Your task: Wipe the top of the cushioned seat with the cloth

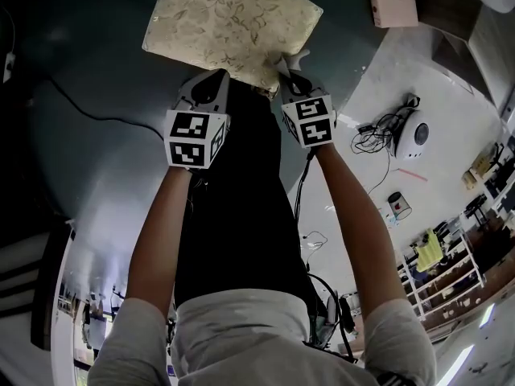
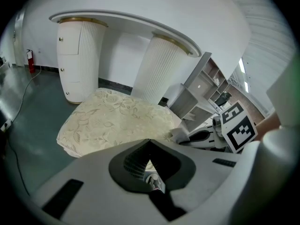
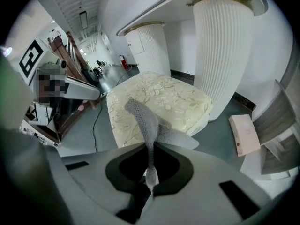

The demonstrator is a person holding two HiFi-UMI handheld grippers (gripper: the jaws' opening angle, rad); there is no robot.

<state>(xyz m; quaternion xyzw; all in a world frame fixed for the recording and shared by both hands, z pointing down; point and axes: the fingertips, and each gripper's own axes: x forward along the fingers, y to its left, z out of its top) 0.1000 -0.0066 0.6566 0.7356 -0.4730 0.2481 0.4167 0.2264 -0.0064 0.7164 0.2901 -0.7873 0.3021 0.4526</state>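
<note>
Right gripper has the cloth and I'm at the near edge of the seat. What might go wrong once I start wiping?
1. The cloth is pinched in the right gripper by a narrow bunched end, so it may drag like a rope or slip out rather than wipe flat.
2. The left gripper is shut on nothing, close beside the right; a sideways stroke over the cushioned seat could knock them together.

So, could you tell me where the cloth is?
The cloth is pinched in the right gripper, by the seat's near edge in the head view.
</note>
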